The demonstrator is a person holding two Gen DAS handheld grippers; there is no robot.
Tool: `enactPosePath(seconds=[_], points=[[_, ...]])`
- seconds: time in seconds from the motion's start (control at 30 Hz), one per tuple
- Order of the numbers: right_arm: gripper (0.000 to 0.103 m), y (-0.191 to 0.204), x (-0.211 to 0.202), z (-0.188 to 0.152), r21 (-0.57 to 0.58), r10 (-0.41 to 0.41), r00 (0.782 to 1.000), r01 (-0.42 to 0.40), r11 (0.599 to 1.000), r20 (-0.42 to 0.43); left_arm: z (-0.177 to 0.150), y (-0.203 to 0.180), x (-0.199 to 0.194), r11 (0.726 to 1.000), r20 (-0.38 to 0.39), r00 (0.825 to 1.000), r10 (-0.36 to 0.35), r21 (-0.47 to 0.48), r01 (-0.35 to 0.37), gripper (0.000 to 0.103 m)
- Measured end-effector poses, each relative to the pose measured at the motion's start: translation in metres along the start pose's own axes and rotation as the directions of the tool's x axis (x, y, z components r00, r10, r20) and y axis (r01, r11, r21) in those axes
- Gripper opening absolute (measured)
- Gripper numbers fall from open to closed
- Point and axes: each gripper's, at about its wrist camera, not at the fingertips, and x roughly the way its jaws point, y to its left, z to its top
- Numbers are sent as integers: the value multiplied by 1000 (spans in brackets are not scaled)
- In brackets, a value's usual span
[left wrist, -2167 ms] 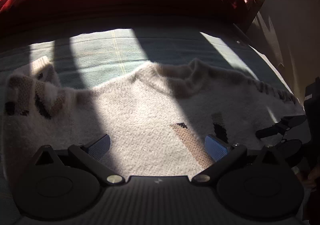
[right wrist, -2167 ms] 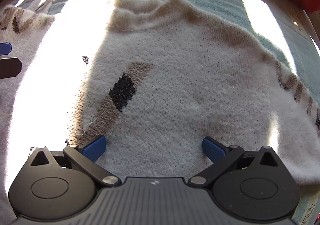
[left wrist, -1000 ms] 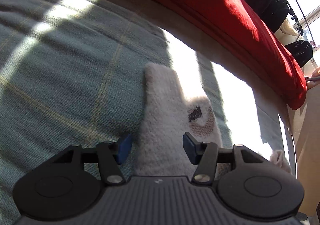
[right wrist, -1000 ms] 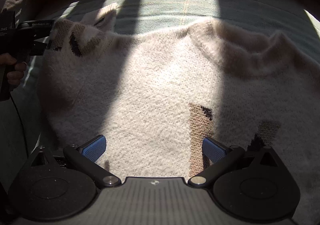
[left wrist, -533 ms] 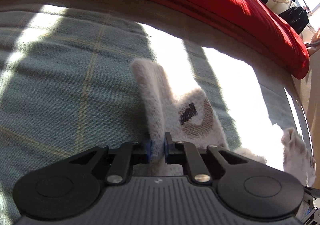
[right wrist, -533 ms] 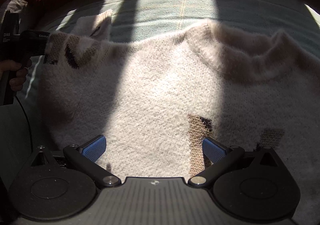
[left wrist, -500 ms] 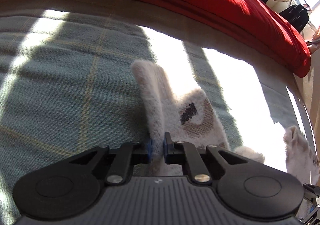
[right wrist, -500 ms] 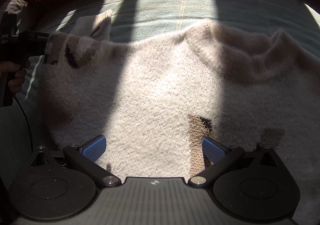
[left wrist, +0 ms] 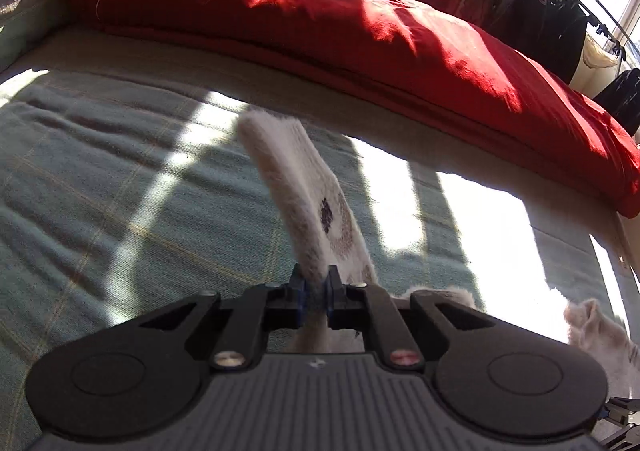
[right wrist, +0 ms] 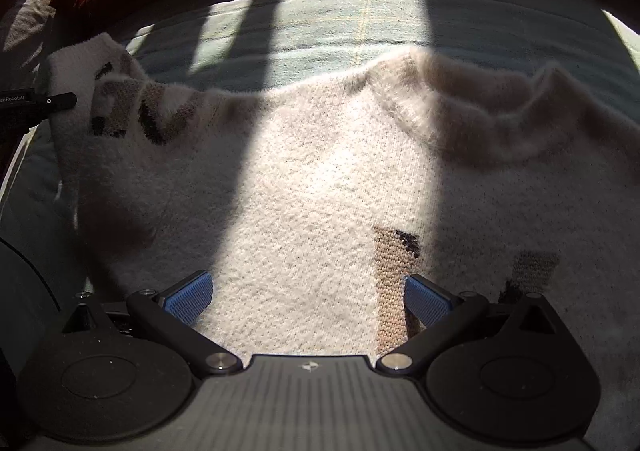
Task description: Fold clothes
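A fluffy cream sweater point(right wrist: 320, 179) with tan and black patches lies spread on the bed, collar toward the far side. Its sleeve point(left wrist: 308, 203) stands lifted off the blanket, and my left gripper point(left wrist: 316, 293) is shut on it near the cuff. In the right wrist view the same sleeve point(right wrist: 112, 107) rises at the far left, with the tip of the left gripper point(right wrist: 56, 101) against it. My right gripper point(right wrist: 308, 297) hovers open over the sweater's body, its blue pads point(right wrist: 188, 297) apart with nothing between them.
A pale green checked blanket point(left wrist: 100, 191) covers the bed. A red duvet point(left wrist: 360, 31) is bunched along the far side. Dark clothes hang on a rack point(left wrist: 552, 15) by the window at the upper right. Sun stripes and shadows cross the bed.
My left gripper closed on the sleeve and then raised it off the blanket, so the cuff now stands up. The right gripper has stayed where it was, open.
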Motion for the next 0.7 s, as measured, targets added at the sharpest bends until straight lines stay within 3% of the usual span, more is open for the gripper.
enactPosePath(seconds=[0.27,0.47,0.63,0.7], points=[[103,3,-8,-1,-17,-6,1000,7,1000,6,-33,51,-43,976,28,984,175,-138,-169,8],[103,6,-12,0,-23,-15,1000,15,1000,11,-63,75,-44,958,-10,973,232,-169,-230,12],[103,7,-18,-1,-26,-16,1000,17,1000,15,-69,87,-48,944,-29,965,262,-201,-262,21],[103,7,-20,-2,-28,-15,1000,15,999,19,-67,87,-52,934,-33,954,299,-195,-300,23]])
